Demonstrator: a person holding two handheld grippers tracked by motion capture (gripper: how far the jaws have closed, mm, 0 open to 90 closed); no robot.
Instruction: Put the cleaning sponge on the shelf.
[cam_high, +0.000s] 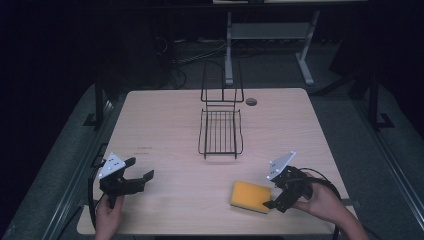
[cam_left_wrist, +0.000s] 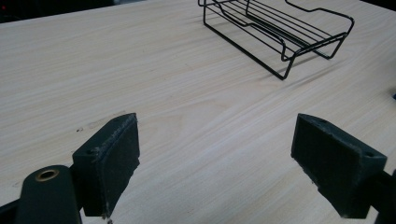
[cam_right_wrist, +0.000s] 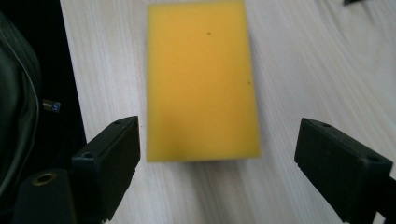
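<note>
High view: black wire rack (cam_high: 220, 132) sits mid-table (cam_high: 165, 115), nothing in it. Yellow sponge (cam_high: 251, 196) lies flat near the front edge, well apart from the rack, long axis running toward the right gripper (cam_high: 277, 199). Right jaws spread wide, sponge's near end just ahead of them, no contact. Left gripper (cam_high: 142, 176) spread too, over bare wood.

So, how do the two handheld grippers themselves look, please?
Both the left gripper and the right gripper are black, each with two blocky jaws faced with flat dark pads. Each carries a grey three-cornered plate on top with small dark dots, and trails a black cable. A brass-coloured ring shows near one jaw.
</note>
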